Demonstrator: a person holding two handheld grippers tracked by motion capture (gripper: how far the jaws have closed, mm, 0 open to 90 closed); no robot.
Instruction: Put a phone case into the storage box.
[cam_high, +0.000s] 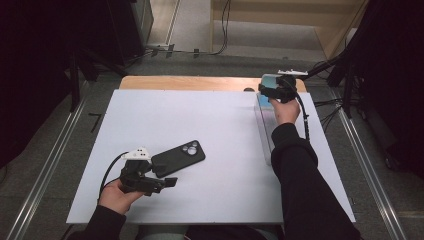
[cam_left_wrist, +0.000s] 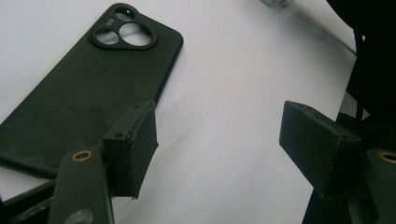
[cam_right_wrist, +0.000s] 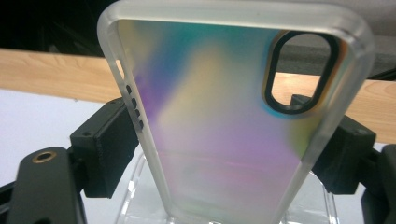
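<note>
A black phone case (cam_high: 178, 157) lies back-up on the white board, its camera cutout toward the far right. My left gripper (cam_high: 162, 181) rests just in front of it, open. In the left gripper view its jaws stand wide apart over bare board, and the black case (cam_left_wrist: 84, 93) lies beside the left jaw. At the far right, my right gripper (cam_high: 277, 90) is shut on a translucent iridescent phone case (cam_right_wrist: 219, 107), held upright by its two side edges. The oval camera cutout is at its top right. Its lower end is in a clear plastic holder (cam_right_wrist: 135, 191).
The white board (cam_high: 210, 120) lies on a wooden table whose edge (cam_high: 190, 82) shows at the back. A long clear plastic holder (cam_high: 263, 132) runs along the board's right side. My right sleeve (cam_high: 300, 180) crosses the board's right front. Cables lie on the floor beyond.
</note>
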